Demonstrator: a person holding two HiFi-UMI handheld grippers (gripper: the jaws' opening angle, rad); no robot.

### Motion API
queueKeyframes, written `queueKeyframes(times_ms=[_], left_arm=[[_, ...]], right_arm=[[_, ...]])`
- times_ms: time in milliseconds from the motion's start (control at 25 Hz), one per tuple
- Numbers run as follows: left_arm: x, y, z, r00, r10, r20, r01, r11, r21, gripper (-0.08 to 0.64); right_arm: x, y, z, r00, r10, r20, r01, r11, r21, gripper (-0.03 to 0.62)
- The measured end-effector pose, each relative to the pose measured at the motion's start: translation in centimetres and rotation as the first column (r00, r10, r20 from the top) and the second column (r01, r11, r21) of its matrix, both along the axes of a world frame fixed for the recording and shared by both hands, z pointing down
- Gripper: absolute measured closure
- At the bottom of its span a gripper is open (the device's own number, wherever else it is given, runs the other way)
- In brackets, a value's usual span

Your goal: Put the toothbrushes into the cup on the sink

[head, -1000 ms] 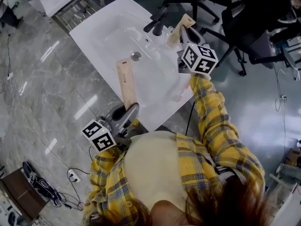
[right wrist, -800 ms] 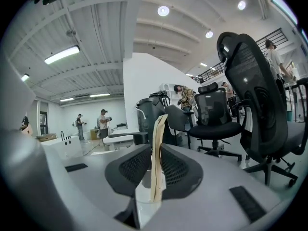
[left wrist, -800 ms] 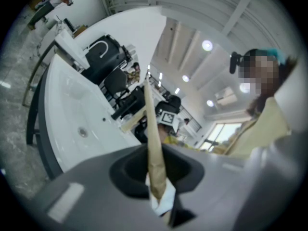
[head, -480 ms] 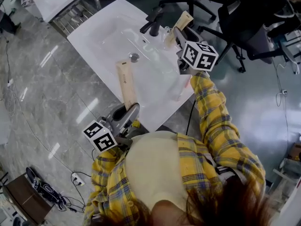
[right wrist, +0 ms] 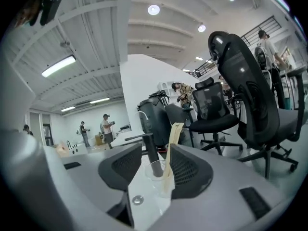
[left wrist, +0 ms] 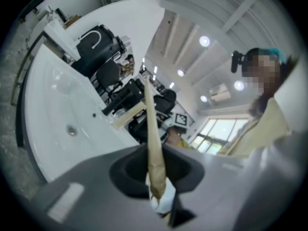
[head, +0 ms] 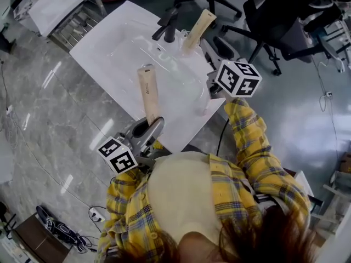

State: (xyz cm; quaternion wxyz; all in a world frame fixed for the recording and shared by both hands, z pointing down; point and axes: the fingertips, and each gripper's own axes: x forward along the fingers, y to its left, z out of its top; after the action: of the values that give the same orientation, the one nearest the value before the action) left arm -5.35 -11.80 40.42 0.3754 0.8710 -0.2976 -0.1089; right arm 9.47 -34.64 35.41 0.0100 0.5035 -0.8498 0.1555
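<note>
the right gripper [right wrist: 155, 163] has its jaws spread wide and empty, having just been opening. the clear cup [right wrist: 156, 176] sits just ahead of them, with neither pad pressing on it. the first toothbrush [head: 197, 27], in a tan paper sleeve, stands in that cup and leans away from the faucet [head: 166, 29] at the back ledge of the sink [head: 109, 45]. the left gripper [head: 151, 126] has its jaws clamped on the lower end of the second toothbrush [head: 148, 92], which juts out over the basin, well apart from the cup.

what could go wrong, as i judge it: the cup looks light and the sleeved brush in it is tall and tilted. a nudge from a right jaw on the way out could tip cup and brush together into the basin. the second toothbrush is gripped at one end only, so its far tip may swing. if it comes in low or off-line it could strike the cup's rim or the first toothbrush and knock them over. the faucet just beside the cup leaves little room on that side.

in the earlier frame the right gripper was up at the cup with its jaws closed on the first toothbrush. now it has let go and sits back, and the brush stands free. the left gripper and its toothbrush are in much the same place.
</note>
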Motion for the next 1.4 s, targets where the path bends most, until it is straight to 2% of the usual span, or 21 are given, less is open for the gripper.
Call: queueKeyframes(times_ms=[120,240,520,760,840,1000,1200,1280,1400], left_arm=[[0.5,-0.5,-0.1,1.0,0.029,0.004,-0.029,1.0,0.009,0.506],[1.1,-1.0,-0.2,0.998,0.06,0.005,-0.06,0.998,0.02,0.506],[2.3,-1.5,-0.3,0.992,0.126,0.006,-0.127,0.991,0.032,0.506],[3.2,-1.3,-0.5,0.981,0.195,-0.017,-0.194,0.98,0.05,0.506],[3.5,-1.0,-0.8,0.974,0.225,-0.033,-0.222,0.973,0.058,0.506],[4.3,0.2,-1.4,0.948,0.312,-0.068,-0.306,0.948,0.093,0.506],[5.1,1.8,-2.2,0.891,0.439,-0.114,-0.423,0.896,0.137,0.506],[5.3,2.2,-2.3,0.876,0.469,-0.114,-0.452,0.88,0.142,0.506],[5.4,2.5,-2.4,0.866,0.483,-0.128,-0.466,0.874,0.14,0.506]], right_arm=[[-1.5,2.7,-0.3,0.992,-0.084,0.096,0.089,0.995,-0.051,0.442],[-3.7,5.6,-0.3,0.973,-0.178,0.147,0.191,0.978,-0.08,0.442],[-8.0,11.2,-0.7,0.9,-0.361,0.246,0.399,0.908,-0.128,0.442],[-9.2,13.7,-0.5,0.863,-0.396,0.313,0.459,0.873,-0.163,0.442],[-9.5,14.4,-0.8,0.841,-0.412,0.352,0.489,0.857,-0.165,0.442],[-10.2,15.9,-1.4,0.786,-0.475,0.395,0.566,0.811,-0.152,0.441],[-10.5,17.3,-2.2,0.719,-0.549,0.425,0.649,0.75,-0.127,0.442],[-10.5,17.8,-2.6,0.704,-0.58,0.409,0.67,0.734,-0.113,0.463],[-10.4,18.2,-3.0,0.694,-0.602,0.396,0.684,0.723,-0.099,0.512]])
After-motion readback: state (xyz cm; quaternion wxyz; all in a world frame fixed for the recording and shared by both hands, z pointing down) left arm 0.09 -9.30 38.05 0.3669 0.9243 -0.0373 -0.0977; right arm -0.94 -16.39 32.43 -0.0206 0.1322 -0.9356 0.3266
